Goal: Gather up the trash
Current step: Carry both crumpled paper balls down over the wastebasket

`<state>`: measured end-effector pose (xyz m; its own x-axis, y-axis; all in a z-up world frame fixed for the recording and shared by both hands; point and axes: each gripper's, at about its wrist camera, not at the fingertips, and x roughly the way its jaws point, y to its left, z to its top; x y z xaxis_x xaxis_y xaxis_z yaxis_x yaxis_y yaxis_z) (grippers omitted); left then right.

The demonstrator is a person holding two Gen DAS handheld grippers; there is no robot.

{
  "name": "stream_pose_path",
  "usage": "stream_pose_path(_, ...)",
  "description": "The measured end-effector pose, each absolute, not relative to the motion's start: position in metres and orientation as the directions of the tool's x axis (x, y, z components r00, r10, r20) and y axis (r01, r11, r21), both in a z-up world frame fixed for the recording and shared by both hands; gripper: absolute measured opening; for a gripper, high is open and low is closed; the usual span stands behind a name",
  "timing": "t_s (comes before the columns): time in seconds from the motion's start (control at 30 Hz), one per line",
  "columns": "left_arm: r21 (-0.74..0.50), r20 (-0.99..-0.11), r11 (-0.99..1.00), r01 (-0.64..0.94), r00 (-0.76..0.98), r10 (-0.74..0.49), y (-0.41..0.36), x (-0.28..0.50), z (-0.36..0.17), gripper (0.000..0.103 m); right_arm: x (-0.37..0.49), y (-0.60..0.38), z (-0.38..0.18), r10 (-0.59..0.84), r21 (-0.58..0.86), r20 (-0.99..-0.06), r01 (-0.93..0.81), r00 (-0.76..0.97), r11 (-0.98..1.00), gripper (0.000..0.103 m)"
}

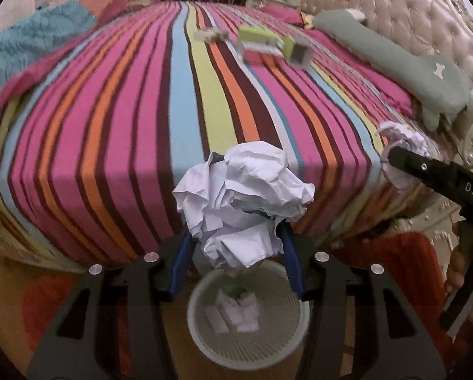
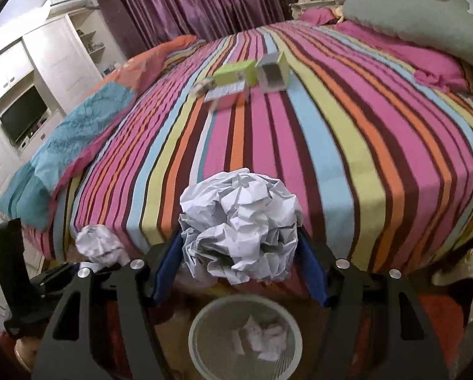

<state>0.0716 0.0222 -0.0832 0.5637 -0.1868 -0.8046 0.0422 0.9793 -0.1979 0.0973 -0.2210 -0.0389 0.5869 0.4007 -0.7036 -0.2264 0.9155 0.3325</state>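
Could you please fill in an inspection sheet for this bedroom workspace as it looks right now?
Surface: bed with striped cover; folded blanket along one edge.
Job's things: mesh wastebasket on the floor below both tools, crumpled paper already inside; left paper ball; right paper ball.
Clutter: green cartons still on the bed, blurred.
Grippers: left tool shut on its paper ball; right tool shut on its paper ball; both above the basket.
Cables: nothing seen.
Surroundings: purple curtain, tufted headboard, green pillow, white cabinet.
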Motion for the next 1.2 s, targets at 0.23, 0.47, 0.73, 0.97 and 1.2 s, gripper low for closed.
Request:
stream_pose_path(0.23,-0.191,-0.85,0.978,0.087,0.483,-0.209,-0.002,0.055,-0.111,0.05,0.078,-0.216,-0.066,0.409,0.359,-0.751,-0.198,0.519,0.912,0.064)
stream_pose_path(0.47,-0.2,-0.887,0.975,0.095,0.405,-0.222,-0.012,0.049,-0.136,0.05,0.07,-0.208,-0.096,0.42,0.383,-0.804,-0.173,0.421,0.907,0.064)
stream_pose_path(0.73,-0.209,-0.917,0.974,0.09,0.328,-0.227,-0.016,0.05,-0.158,0.05,0.069,-0.197,-0.137,0.427,0.405,-0.867,-0.135,0.257,0.904,0.064)
stream_pose_path(0.97,-0.228,-0.939,0.966,0.118,0.237,-0.251,-0.029,0.055,-0.182,0.05,0.075,-0.192,-0.163,0.427,0.421,-0.893,-0.074,0.14,0.904,0.064)
stream_pose_path(1.2,-0.235,-0.959,0.968,0.094,0.141,-0.246,-0.032,0.065,-0.209,0.05,0.082,-0.185,-0.192,0.424,0.425,-0.904,-0.001,0.054,0.905,0.064)
